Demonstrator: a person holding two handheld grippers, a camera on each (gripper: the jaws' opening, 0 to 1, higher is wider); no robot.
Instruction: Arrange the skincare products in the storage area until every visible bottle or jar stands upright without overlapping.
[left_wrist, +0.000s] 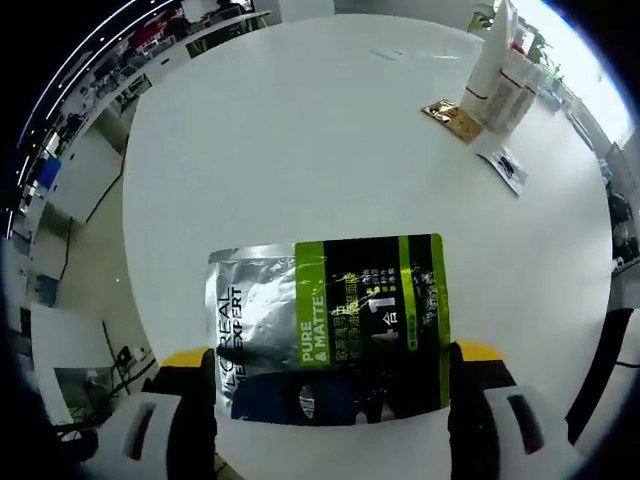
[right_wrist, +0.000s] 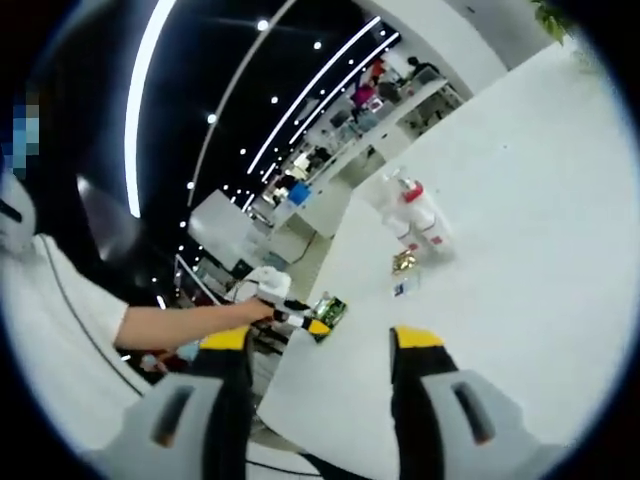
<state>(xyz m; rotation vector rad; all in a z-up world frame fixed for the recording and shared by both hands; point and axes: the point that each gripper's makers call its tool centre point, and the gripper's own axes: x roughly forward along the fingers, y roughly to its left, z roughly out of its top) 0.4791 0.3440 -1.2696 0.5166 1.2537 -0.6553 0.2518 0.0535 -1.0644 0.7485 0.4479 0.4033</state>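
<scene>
Here the left claw (left_wrist: 330, 385) is clamped on a silver-and-green box (left_wrist: 330, 325), its jaws pressing the two side edges at the bottom of the left gripper view. The box is lifted clear of the white bench (left_wrist: 300, 130), printed face toward the camera; my guess is it is being carried toward the other products. Those stand at the upper right of that frame: white tubes (left_wrist: 500, 70), with a small gold packet (left_wrist: 450, 118) just beside them and a flat sachet (left_wrist: 503, 165) nearby.

The right gripper view adds the person's forearm (right_wrist: 175, 322) at lower left, reaching to the left claw and box at the bench edge. It shows the tubes as red-capped, mid-frame. The right claw (right_wrist: 322, 360) stands wide, holding nothing.
</scene>
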